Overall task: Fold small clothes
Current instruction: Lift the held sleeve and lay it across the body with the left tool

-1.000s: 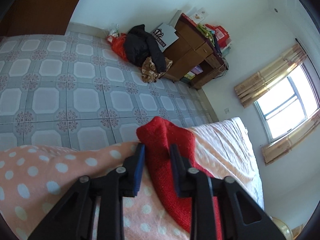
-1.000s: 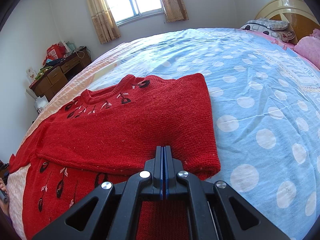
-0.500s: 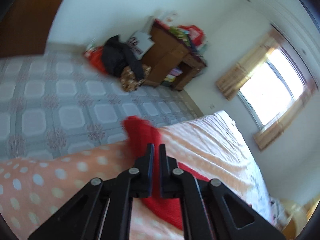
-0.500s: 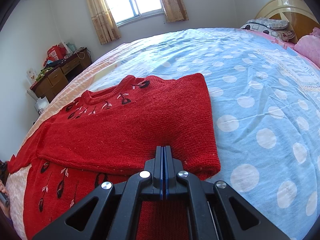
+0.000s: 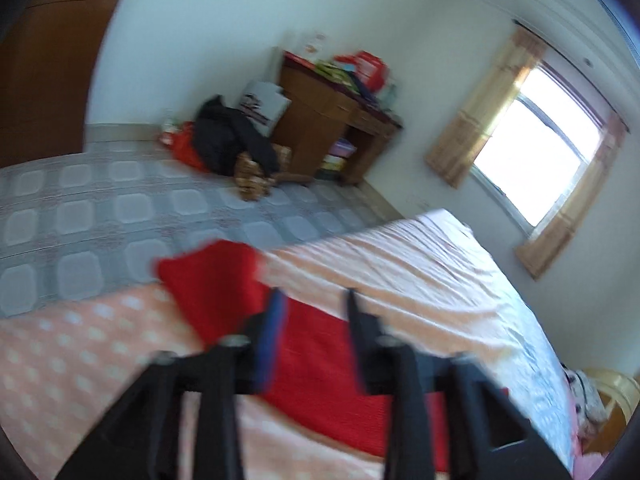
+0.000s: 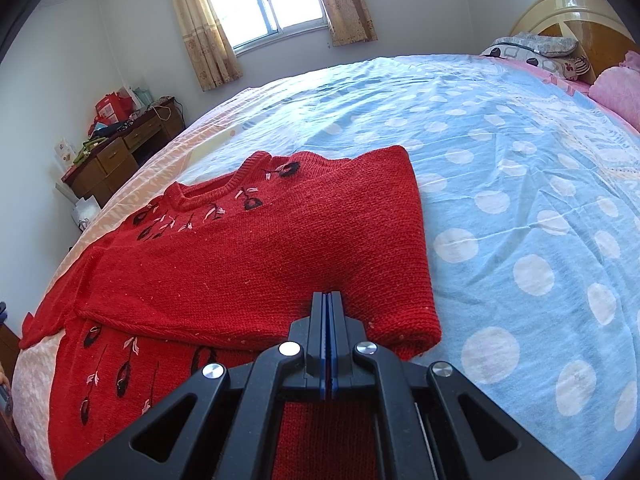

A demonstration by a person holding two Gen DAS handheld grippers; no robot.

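- Since the earlier frame my left gripper [image 5: 312, 300] has let go: its jaws were pinched on the sleeve half a second back and have just been opening, and they now stand about half apart with red knit showing between them but neither pad pressing on it.
- The left view has also tilted and come up off the bed, so the sleeve cuff [image 5: 208, 272] now lies loose at centre-left of the frame, on the edge of the peach dotted sheet [image 5: 80, 344].
- My right gripper [image 6: 328, 300] has not budged: jaws fully together, tips resting on the red sweater [image 6: 248, 264] at lower centre, pinning the already folded right side.
- The sweater lies across the blue dotted bedsheet [image 6: 520, 200], its collar toward the upper left of the right view.
- To do this fold well, I would re-grip the cuff squarely, deeper on the knit, and carry it low across the body while the right keeps pressing.
- The knit is heavy and floppy; I judge that a shallow pinch would slip.
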